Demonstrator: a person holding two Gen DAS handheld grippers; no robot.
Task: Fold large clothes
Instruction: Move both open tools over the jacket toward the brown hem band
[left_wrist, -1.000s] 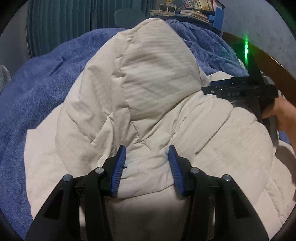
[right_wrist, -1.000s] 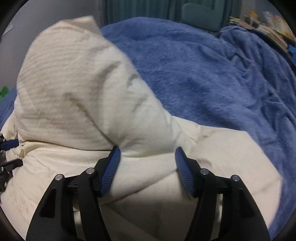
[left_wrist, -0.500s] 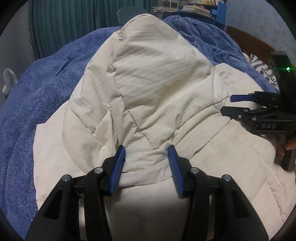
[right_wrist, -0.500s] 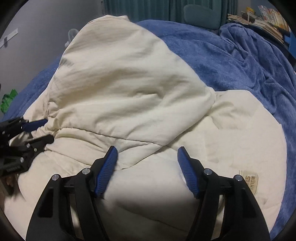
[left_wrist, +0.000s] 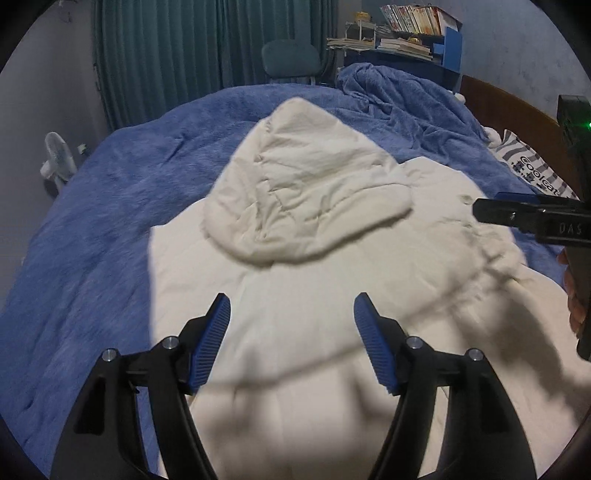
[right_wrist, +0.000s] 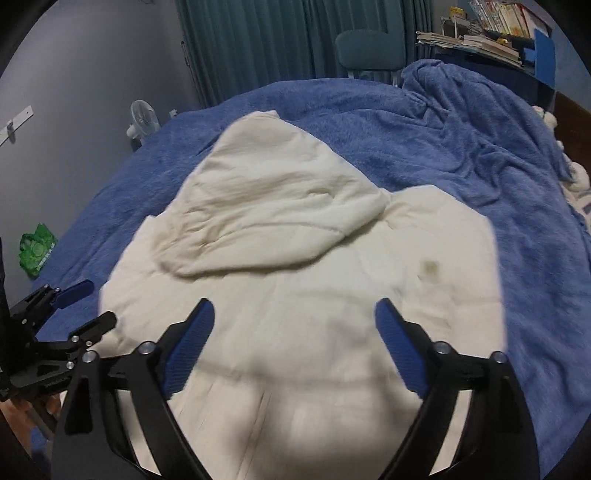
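A cream padded hooded jacket (left_wrist: 306, 302) lies flat on a blue blanket, also shown in the right wrist view (right_wrist: 295, 295). Its hood (left_wrist: 306, 195) is folded down onto the jacket's back (right_wrist: 273, 218). My left gripper (left_wrist: 291, 339) is open and empty, above the jacket body, short of the hood. My right gripper (right_wrist: 295, 339) is open and empty, also above the jacket body. The right gripper shows at the right edge of the left wrist view (left_wrist: 532, 210); the left gripper shows at the lower left of the right wrist view (right_wrist: 70, 310).
The blue blanket (left_wrist: 110, 221) covers the bed around the jacket, bunched at the back right (right_wrist: 480, 122). A striped pillow (left_wrist: 532, 170) and wooden headboard (left_wrist: 517, 110) are to the right. A fan (right_wrist: 142, 118), chair (right_wrist: 369, 48) and green bag (right_wrist: 37, 251) stand beyond the bed.
Both grippers opened wider, let go of the hood and pulled back and up. The hood dropped flat onto the jacket's back.
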